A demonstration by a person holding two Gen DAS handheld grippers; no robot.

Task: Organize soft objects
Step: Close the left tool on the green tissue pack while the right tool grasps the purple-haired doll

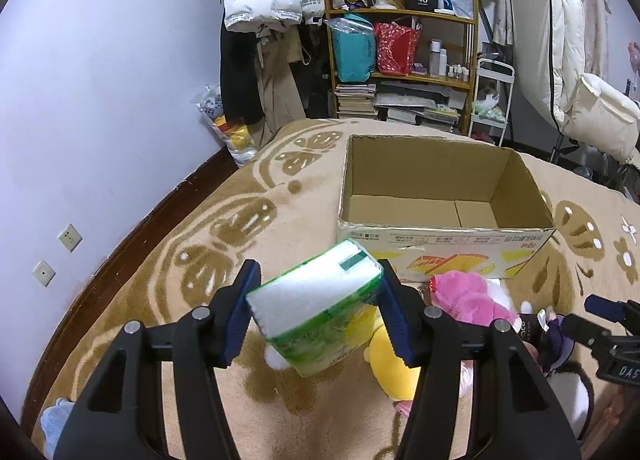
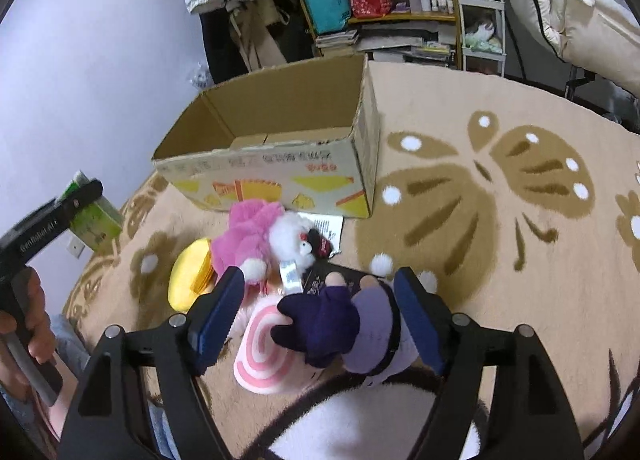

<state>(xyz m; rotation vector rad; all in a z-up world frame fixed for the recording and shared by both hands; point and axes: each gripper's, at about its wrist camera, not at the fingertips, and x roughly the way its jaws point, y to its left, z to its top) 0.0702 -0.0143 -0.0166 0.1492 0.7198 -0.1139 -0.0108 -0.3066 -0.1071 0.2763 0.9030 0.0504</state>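
Far left of the right wrist view: a hand (image 2: 30, 320) holds the left gripper's handle. L gripper (image 1: 316, 310) is clamped on a green-wrapped tissue pack (image 1: 316, 312), both blue pads pressed to its sides, pack lifted clear of the tan butterfly blanket (image 1: 224, 228) and tilted. Beyond it sits the open cardboard box (image 1: 440, 244), nothing visible inside. Just in front of the box, on the blanket: yellow plush (image 2: 190, 280), then pink-and-white plush (image 2: 256, 240) touching it, then pink swirl cushion (image 2: 264, 356). R gripper (image 2: 320, 320) has its fingers spread w/ a purple plush (image 2: 348, 328) between them; right pad at the plush's edge, left pad apart from it, so no grip. Wooden shelf (image 1: 400, 12) stands behind the box.
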